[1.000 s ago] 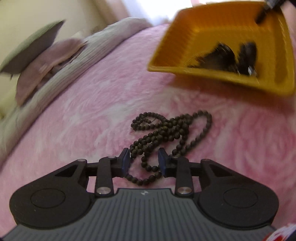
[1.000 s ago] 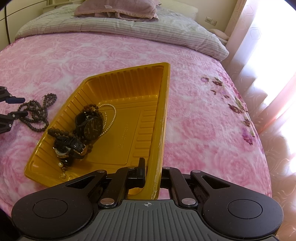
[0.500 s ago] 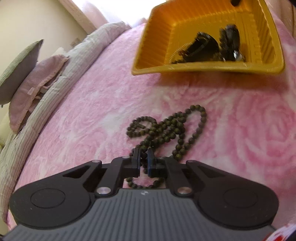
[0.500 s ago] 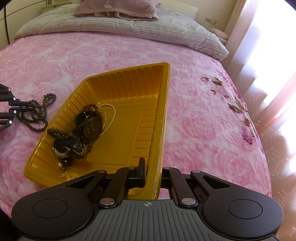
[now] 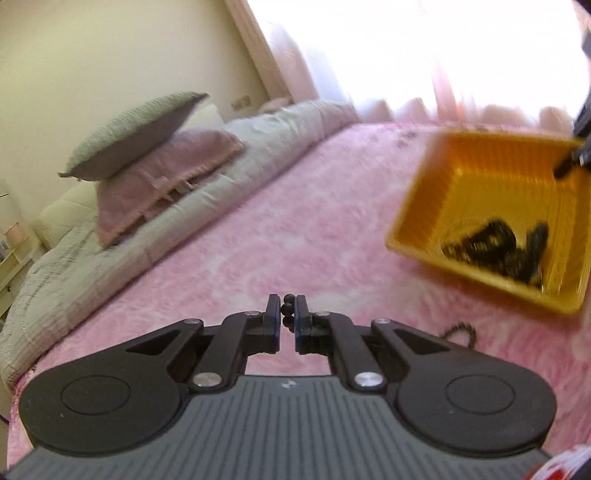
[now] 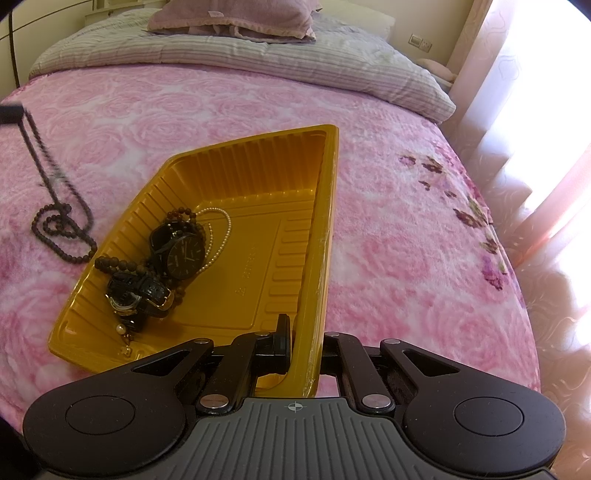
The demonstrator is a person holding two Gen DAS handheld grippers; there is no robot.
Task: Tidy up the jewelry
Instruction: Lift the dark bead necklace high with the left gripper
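The left gripper [image 5: 287,314] is closed on a strand of dark round wooden beads [image 5: 286,311], a few of them showing between its blue-edged pads; this view is blurred and catches only one small loop of the strand low on the right. The right wrist view gives the rest: the bead strand [image 6: 61,225] hangs taut from the left fingertips [image 6: 11,113] at the picture's left edge, while its lower loops lie coiled on the pink rose-patterned bedspread [image 6: 388,236], just beside the near-left wall of the orange ribbed plastic tray [image 6: 236,173]. That same view shows the right gripper [image 6: 306,339] clamped tight on the tray's near corner rim, one finger inside the wall and the other outside, pointing steeply down. Inside the tray, bunched toward its left end, lie a black-faced wristwatch [image 6: 184,254], a second watch with a shiny case [image 6: 127,295], a dark bead bracelet [image 6: 118,264] and a white pearl strand [image 6: 218,236]; the right half of the tray floor is bare. Open bedspread spreads all round the tray. Farther off, a folded grey striped quilt [image 6: 258,62] crosses the bed, carrying a mauve pillow [image 6: 236,16]; the left view adds a grey-green cushion [image 5: 133,133] on top of it. Pale curtains [image 6: 535,110] stand along the bed's right edge.
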